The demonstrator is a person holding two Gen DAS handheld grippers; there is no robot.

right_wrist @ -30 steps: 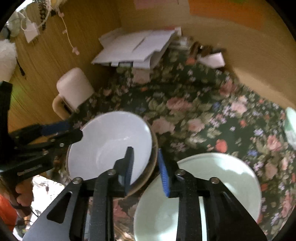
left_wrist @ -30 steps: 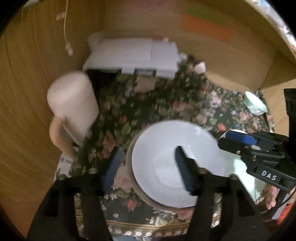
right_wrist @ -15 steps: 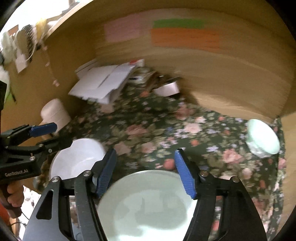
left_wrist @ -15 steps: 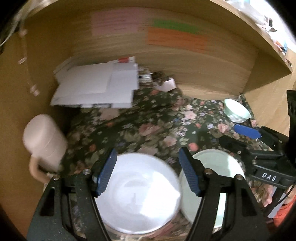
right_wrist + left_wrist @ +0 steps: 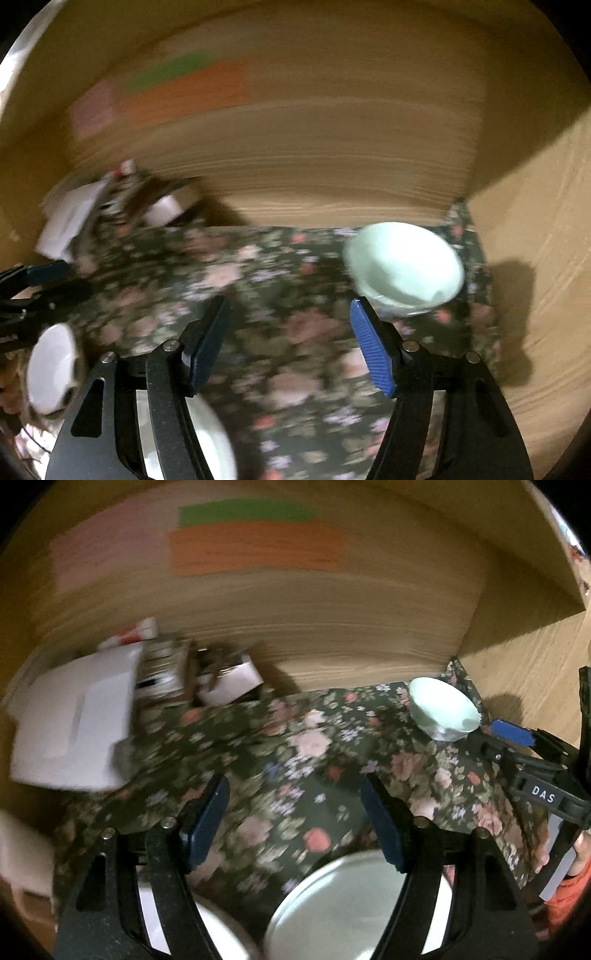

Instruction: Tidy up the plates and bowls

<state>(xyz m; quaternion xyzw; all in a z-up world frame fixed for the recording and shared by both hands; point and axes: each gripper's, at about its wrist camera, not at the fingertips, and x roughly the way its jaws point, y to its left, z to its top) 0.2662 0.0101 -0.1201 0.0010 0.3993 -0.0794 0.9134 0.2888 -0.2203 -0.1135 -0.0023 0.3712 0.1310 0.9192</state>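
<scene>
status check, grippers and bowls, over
Left gripper open, just widened, empty. Right gripper open, empty. Green bowl in far right corner, untouched. Floral cloth between, nothing blocking.

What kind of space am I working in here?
Probably a home desk nook with wooden walls: a floral tablecloth, stacked papers at the back corner and coloured notes stuck on the wall. A small green bowl sits on the cloth.
</scene>
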